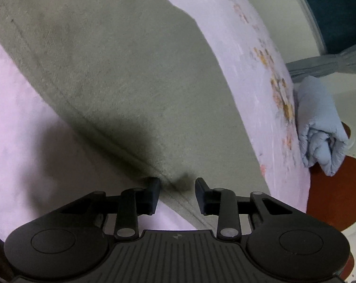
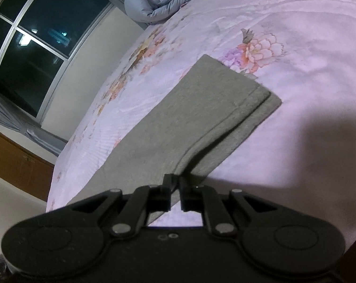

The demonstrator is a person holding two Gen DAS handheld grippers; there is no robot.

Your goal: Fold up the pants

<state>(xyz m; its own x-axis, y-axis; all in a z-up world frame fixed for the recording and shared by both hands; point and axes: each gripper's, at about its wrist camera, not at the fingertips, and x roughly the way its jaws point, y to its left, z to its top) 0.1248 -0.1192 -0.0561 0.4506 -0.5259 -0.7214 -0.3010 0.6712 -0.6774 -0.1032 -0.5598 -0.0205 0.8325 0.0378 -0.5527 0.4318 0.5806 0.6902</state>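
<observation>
Pants (image 2: pixel 201 118) lie on the bed (image 2: pixel 295 35), near its window-side edge.
Right gripper (image 2: pixel 175 184) clenched on their edge; left gripper (image 1: pixel 177 186) parted, straddling a seam.

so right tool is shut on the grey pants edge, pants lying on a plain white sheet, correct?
Not quite. The right tool is shut on the grey pants edge, but the sheet is pink with a flower print, as the right wrist view shows.

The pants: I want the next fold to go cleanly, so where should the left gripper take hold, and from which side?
Grip the seamed edge of the pants lying between the left gripper fingers, coming from the near side over the bedsheet. That edge is a thin, flat layer; the right gripper already pinches its own edge.
</observation>
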